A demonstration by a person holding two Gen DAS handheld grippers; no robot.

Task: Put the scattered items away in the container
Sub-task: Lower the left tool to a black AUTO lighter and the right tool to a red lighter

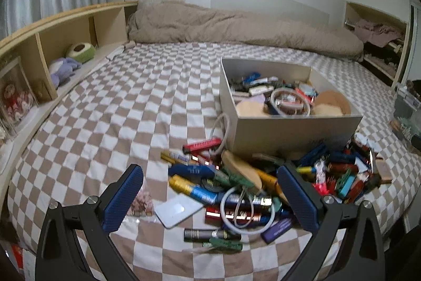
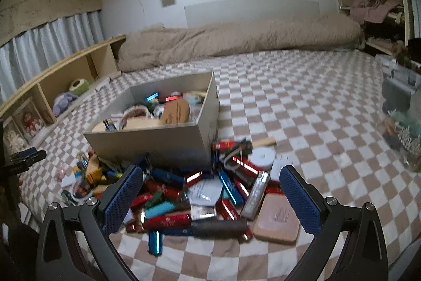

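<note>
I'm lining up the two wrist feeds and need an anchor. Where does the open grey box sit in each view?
Left wrist view: the grey box sits right of centre on the checkered bedspread, behind the pile of scattered items, beyond the left gripper.
Right wrist view: the grey box sits left of centre, behind the pile, beyond the right gripper.
Shared landmark: the beige duvet along the far wall.

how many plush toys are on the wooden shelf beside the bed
2. A purple plush lies in the shelf compartment, and a green round plush sits just behind it in the same compartment. Others may be hidden by the dividers.
</note>
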